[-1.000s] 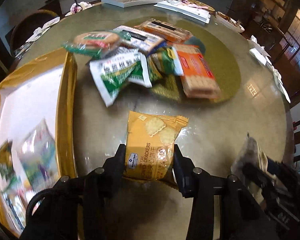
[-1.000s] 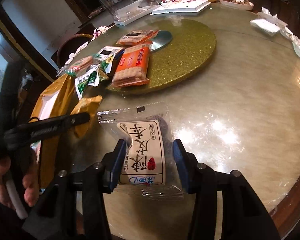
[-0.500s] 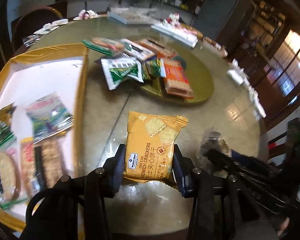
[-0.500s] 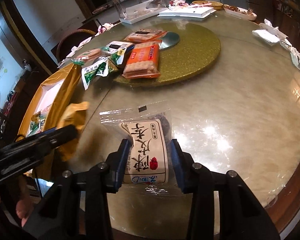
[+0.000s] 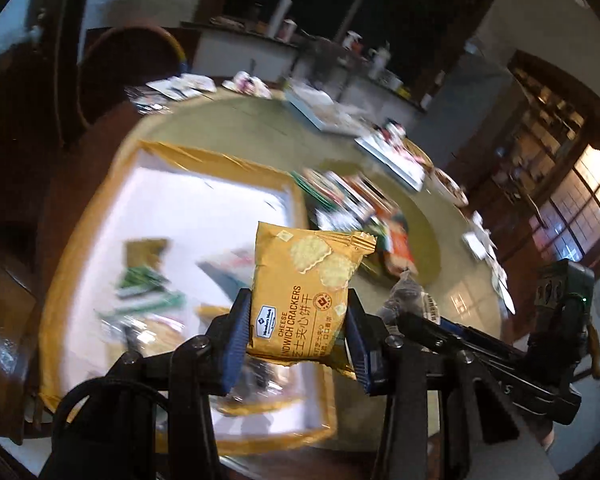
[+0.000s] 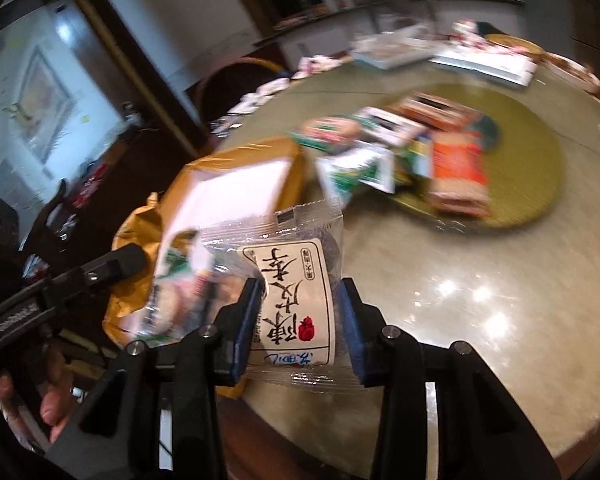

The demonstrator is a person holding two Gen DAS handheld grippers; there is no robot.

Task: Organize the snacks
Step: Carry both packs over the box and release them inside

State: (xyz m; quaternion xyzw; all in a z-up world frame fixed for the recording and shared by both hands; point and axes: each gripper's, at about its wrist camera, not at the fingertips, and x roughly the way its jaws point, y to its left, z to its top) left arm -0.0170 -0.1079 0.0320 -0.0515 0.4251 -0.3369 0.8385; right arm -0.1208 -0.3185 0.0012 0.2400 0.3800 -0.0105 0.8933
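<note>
Left claw (image 5: 296, 330) is clamped on the lower half of a yellow cheese cracker packet (image 5: 306, 292), blue pads pressing both side edges; the packet stands upright between them, its crimped top projecting forward above the pads. Directly beyond and below it lies the gold-rimmed tray (image 5: 216, 164), white inside, with several blurred snack packets (image 5: 148, 288) on its floor. Right claw (image 6: 300, 326) is likewise pinched on a clear packet with a white label (image 6: 290, 300), held by its lower sides, the label's characters reading inverted and the sealed upper edge pointing forward. In the right wrist view the tray (image 6: 240, 152) sits just left of that packet, and the left claw's body shows at the left edge, with the holder's fingers beneath it. Further out on the round bench (image 6: 460, 280) a heap of loose snacks (image 6: 400, 152), including an orange cracker pack (image 6: 458, 172), rests partly on the gold turntable (image 6: 532, 168). Compared with one second ago: both packets are gripped as before, but the left claw, then over bare bench with the tray off to its left, is now over the tray, and the right claw has come closer to the tray's edge. Heavy motion blur affects both views.
</note>
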